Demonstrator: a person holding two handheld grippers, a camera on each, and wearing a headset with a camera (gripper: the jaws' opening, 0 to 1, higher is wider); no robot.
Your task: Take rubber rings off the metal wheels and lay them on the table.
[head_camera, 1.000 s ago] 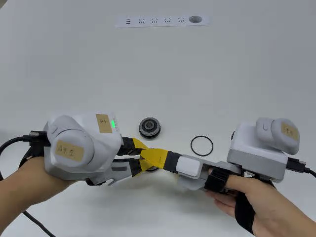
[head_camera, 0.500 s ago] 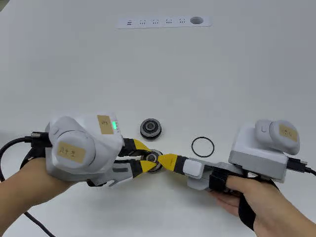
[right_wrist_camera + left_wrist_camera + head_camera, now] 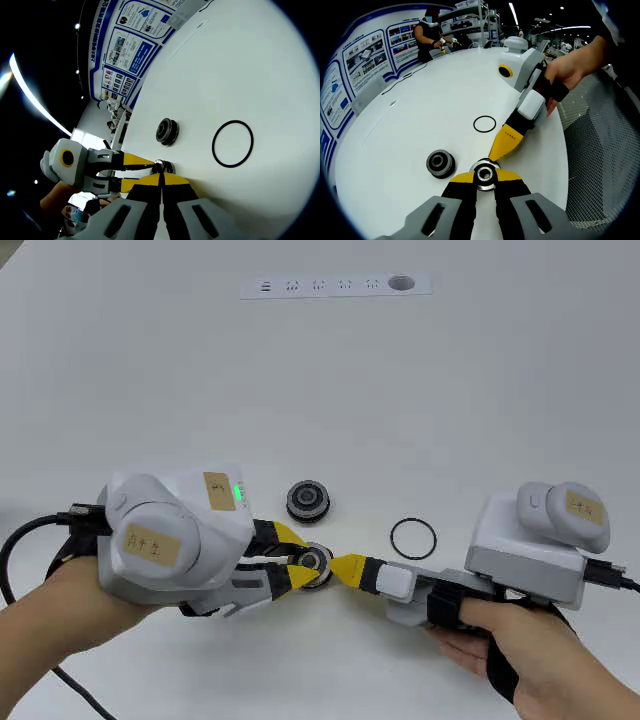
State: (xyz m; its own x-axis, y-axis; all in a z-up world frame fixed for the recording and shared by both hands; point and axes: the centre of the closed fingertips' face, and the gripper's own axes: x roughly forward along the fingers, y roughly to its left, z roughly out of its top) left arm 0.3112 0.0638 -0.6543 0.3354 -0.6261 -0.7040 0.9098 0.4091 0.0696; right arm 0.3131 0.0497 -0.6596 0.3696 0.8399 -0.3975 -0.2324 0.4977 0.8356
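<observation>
Left tongs (image 3: 304, 562) clenched on small silver metal wheel (image 3: 318, 561). Right tongs (image 3: 345, 568) pressed shut, tips at wheel rim. Thin black rubber ring (image 3: 391, 538) flat on white tabletop (image 3: 450, 390), near black-ringed metal wheel (image 3: 307, 500). Tan tape labels (image 3: 152, 541): handwriting illegible.

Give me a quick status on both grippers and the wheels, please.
Left gripper shut on a metal wheel. Right gripper shut, tips at that wheel's rim. One rubber ring flat on table; second wheel free nearby. No obstruction seen.
</observation>
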